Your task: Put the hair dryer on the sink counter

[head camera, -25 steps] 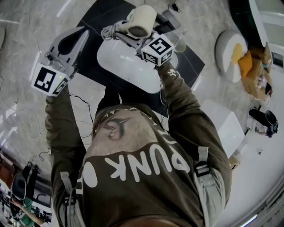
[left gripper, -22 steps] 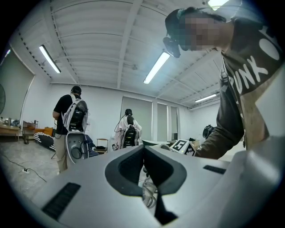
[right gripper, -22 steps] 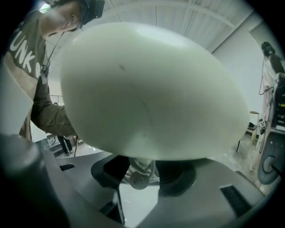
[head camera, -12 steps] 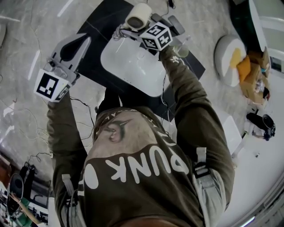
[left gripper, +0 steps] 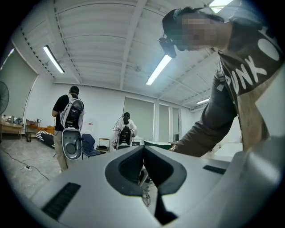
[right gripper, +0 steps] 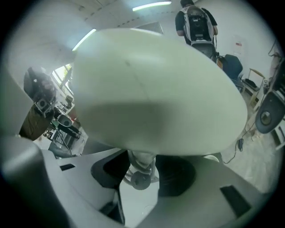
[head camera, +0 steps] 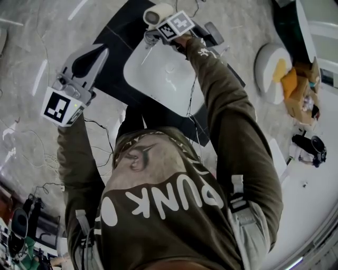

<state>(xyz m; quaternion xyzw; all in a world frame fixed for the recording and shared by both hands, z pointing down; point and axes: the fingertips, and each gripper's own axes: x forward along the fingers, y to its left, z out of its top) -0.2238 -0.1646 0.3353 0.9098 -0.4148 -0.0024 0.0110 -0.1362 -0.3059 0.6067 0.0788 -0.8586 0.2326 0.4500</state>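
Observation:
A cream hair dryer [head camera: 157,13] hangs over the far edge of the white sink basin [head camera: 138,79], which is set in a black counter [head camera: 114,32]. My right gripper [head camera: 157,30] is shut on the dryer's handle, and its marker cube shows just behind. In the right gripper view the dryer's body [right gripper: 156,89] fills most of the picture, with the handle [right gripper: 141,165] pinched between the jaws of my right gripper [right gripper: 141,174]. My left gripper [head camera: 99,50] is held left of the sink, over the counter's edge, shut with nothing in it. My left gripper [left gripper: 143,153] points up into the room.
A dark object [head camera: 214,32] lies on the counter behind the sink. To the right on the floor are a round white stand [head camera: 269,47], orange and brown items [head camera: 300,79] and a white box [head camera: 275,150]. Cables trail at the left. Two people [left gripper: 67,120] stand across the room.
My right gripper has carried the hair dryer farther out, from over the near part of the basin to its far edge. My left gripper has hardly moved.

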